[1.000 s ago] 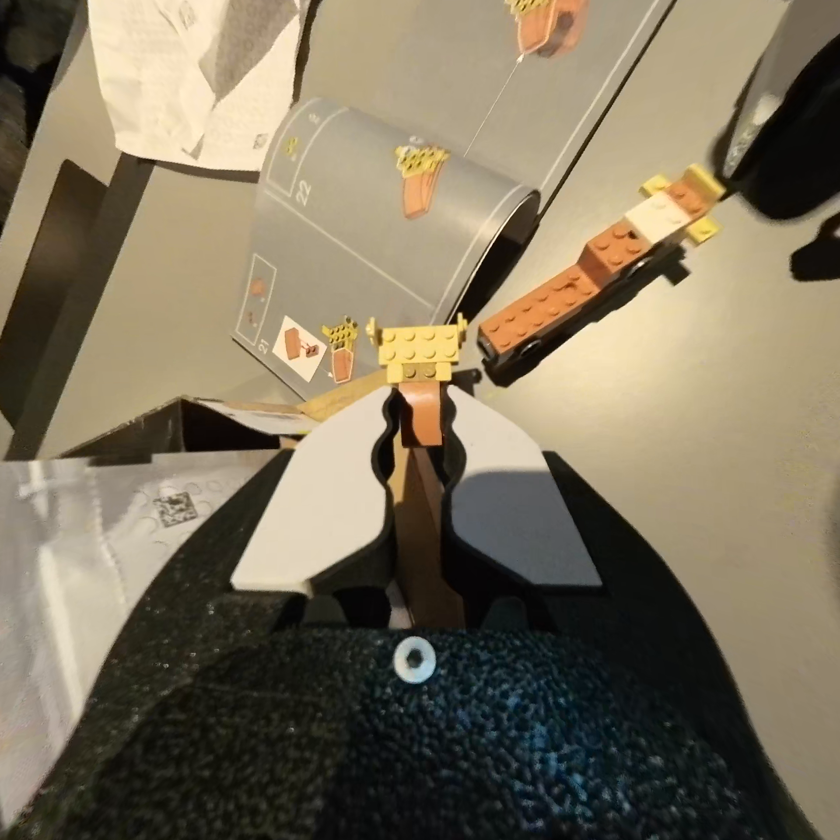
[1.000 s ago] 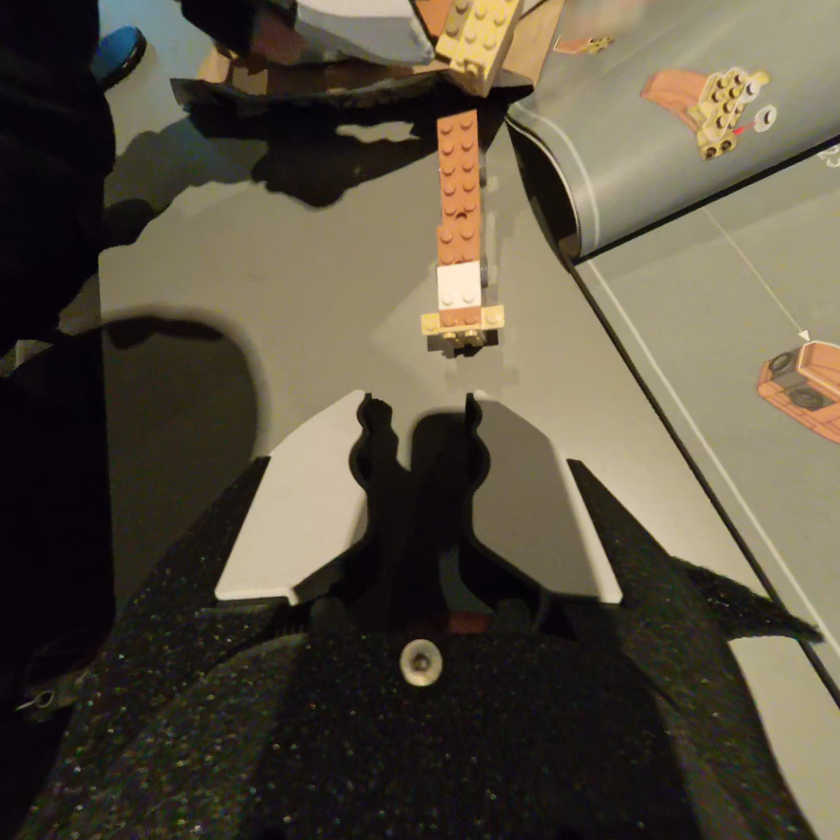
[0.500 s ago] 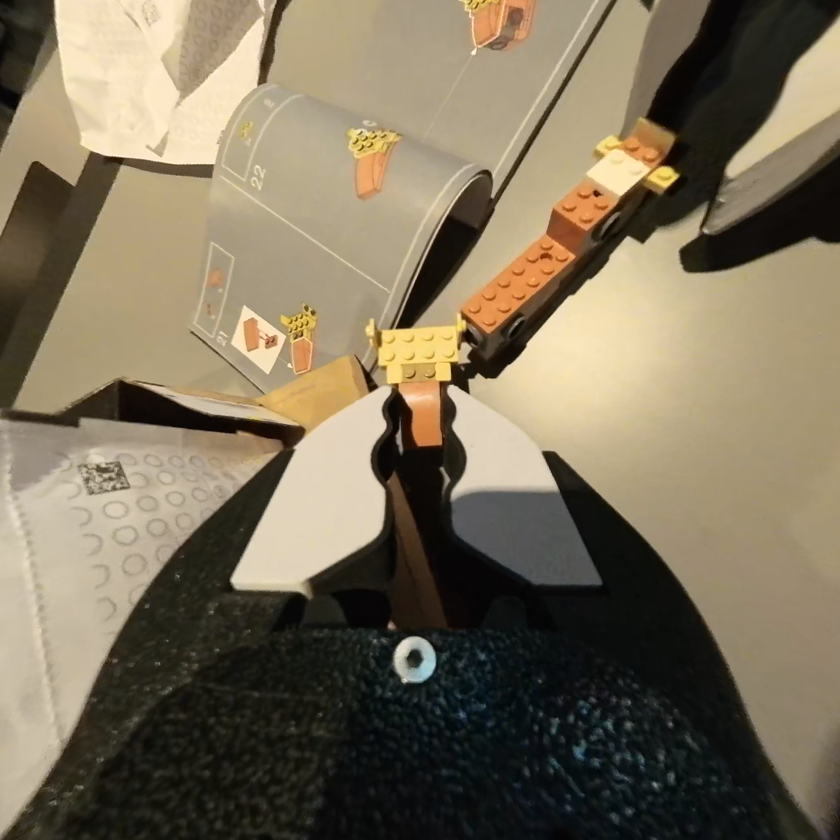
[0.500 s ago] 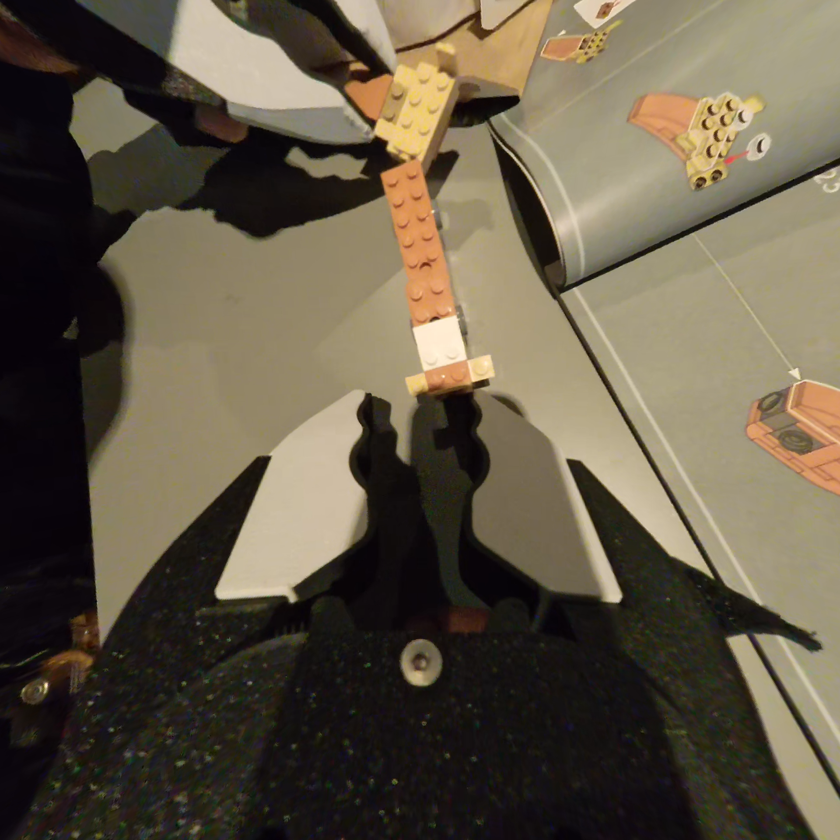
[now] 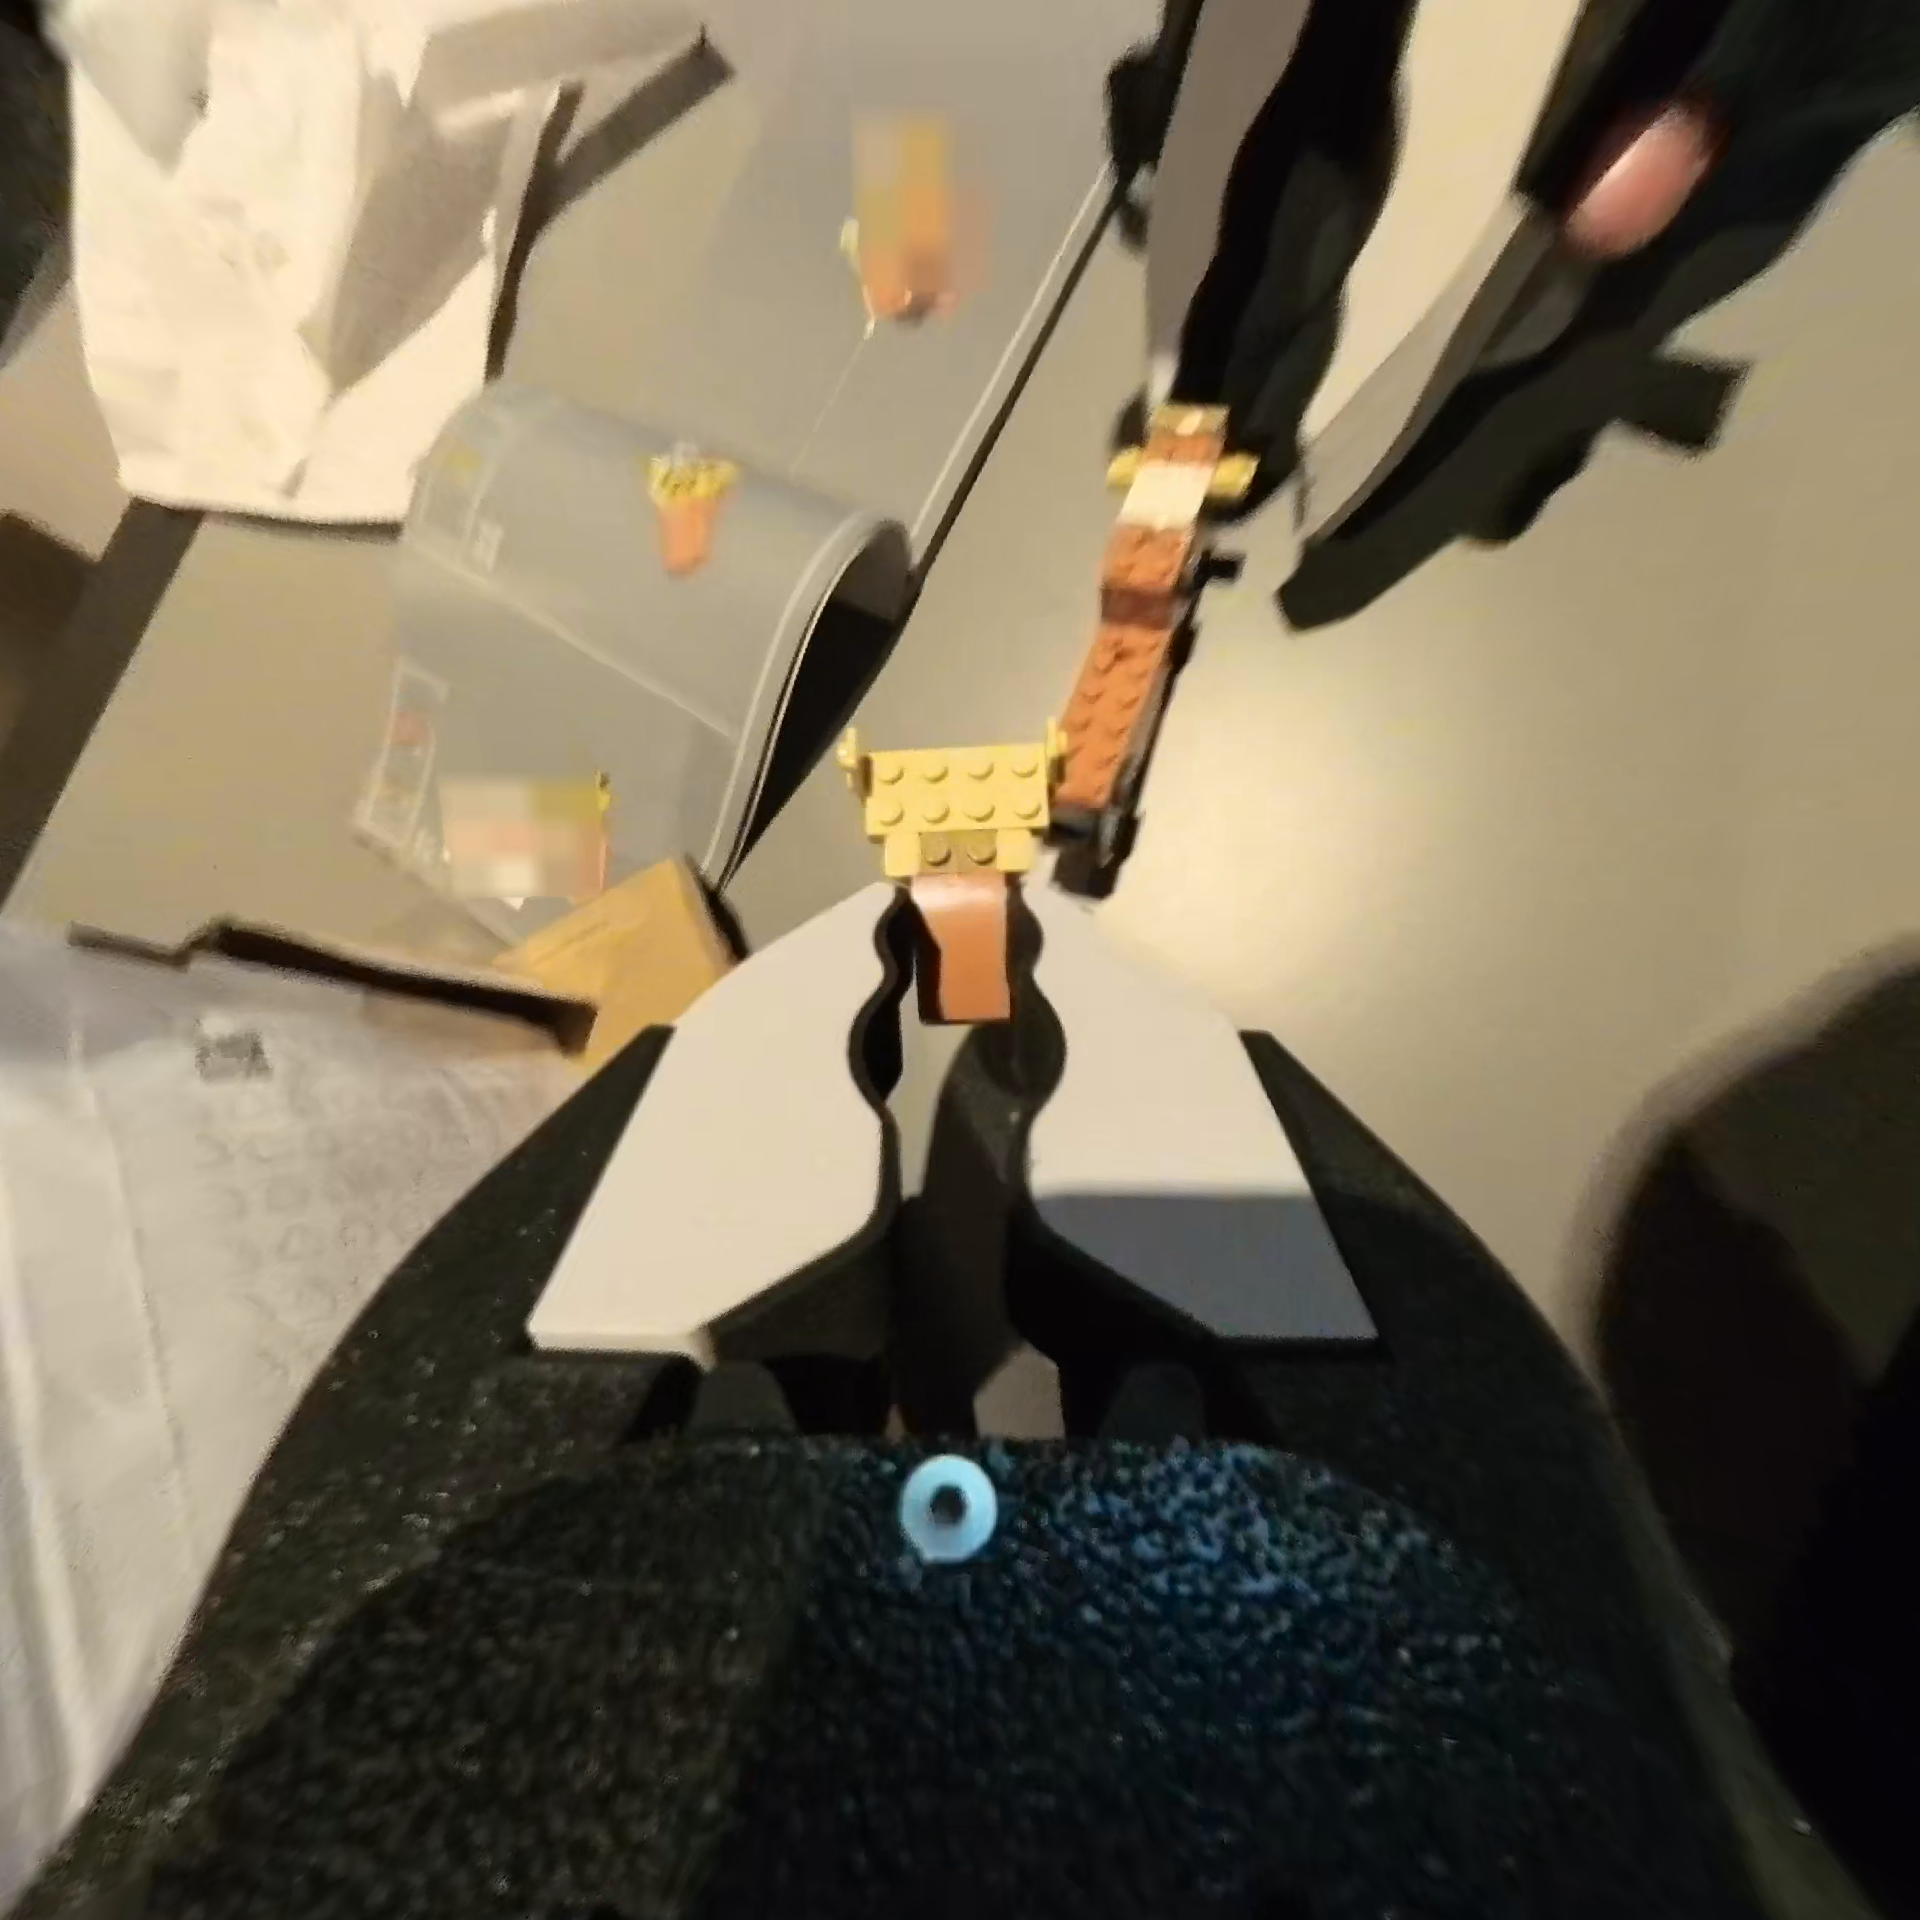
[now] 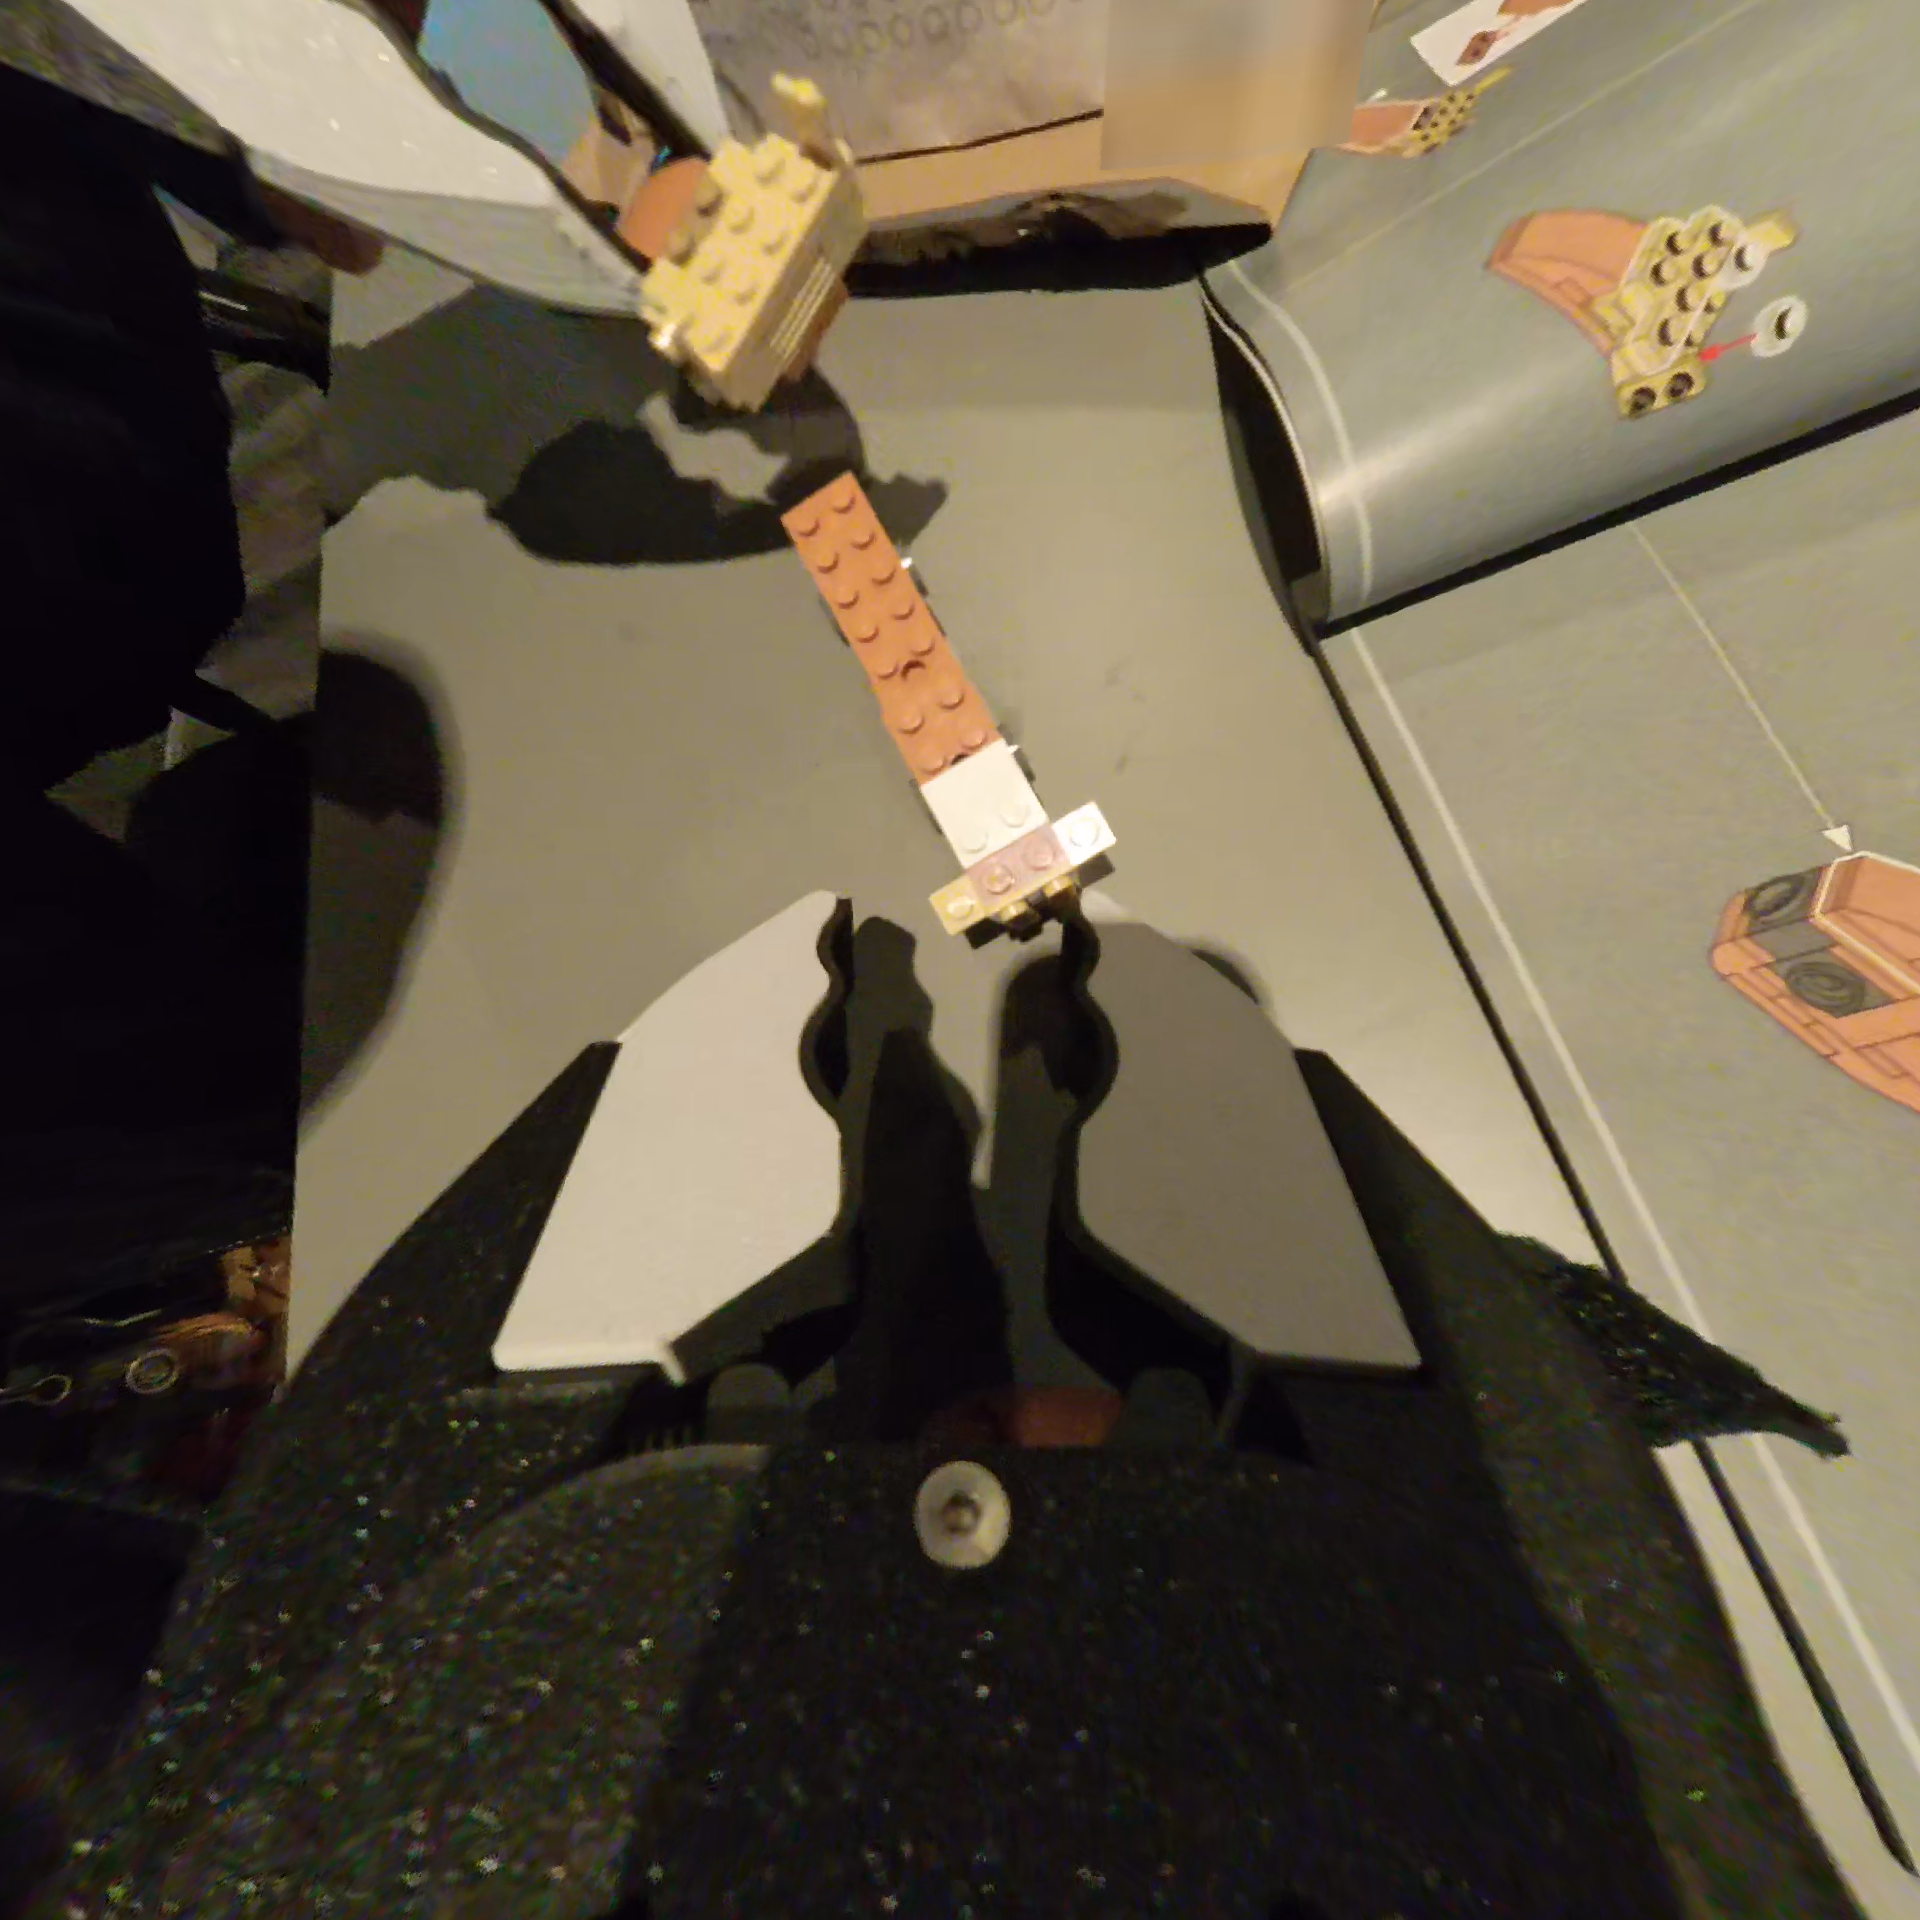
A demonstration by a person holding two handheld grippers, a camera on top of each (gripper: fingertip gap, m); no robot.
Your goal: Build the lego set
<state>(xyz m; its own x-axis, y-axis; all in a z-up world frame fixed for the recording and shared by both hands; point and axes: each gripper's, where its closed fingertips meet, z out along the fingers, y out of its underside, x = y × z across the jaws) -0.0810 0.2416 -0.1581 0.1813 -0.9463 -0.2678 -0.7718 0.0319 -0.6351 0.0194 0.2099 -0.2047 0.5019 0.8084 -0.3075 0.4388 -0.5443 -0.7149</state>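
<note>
My left gripper [image 5: 961, 935] is shut on a tan-and-brown sub-assembly [image 5: 956, 810], gripping its brown slope piece, with the tan studded plate sticking out in front. It hangs just left of the far end of the long brown chassis [image 5: 1127, 665], which lies on the grey table. In the right wrist view the chassis [image 6: 894, 665] runs away from me. Its near end, with a white brick and a tan cross plate [image 6: 1023, 862], sits right at my right fingertip. My right gripper [image 6: 961, 925] is open and empty. The left gripper's fingers [image 6: 416, 177] hold the sub-assembly [image 6: 748, 270] above the chassis's far end.
An open instruction booklet [image 6: 1558, 364] with a curled page [image 5: 623, 623] lies beside the chassis. A cardboard box [image 5: 623, 935], a clear plastic bag [image 5: 208, 1195] and a white paper bag [image 5: 260, 260] sit on the left. A person's fingertip [image 5: 1631, 197] shows on the right gripper. There is about 12 cm between the tips of the two grippers.
My right gripper moved forward up to the chassis's near end. The chassis has turned on the table. My left gripper still holds the sub-assembly and now stands close to the chassis's far end.
</note>
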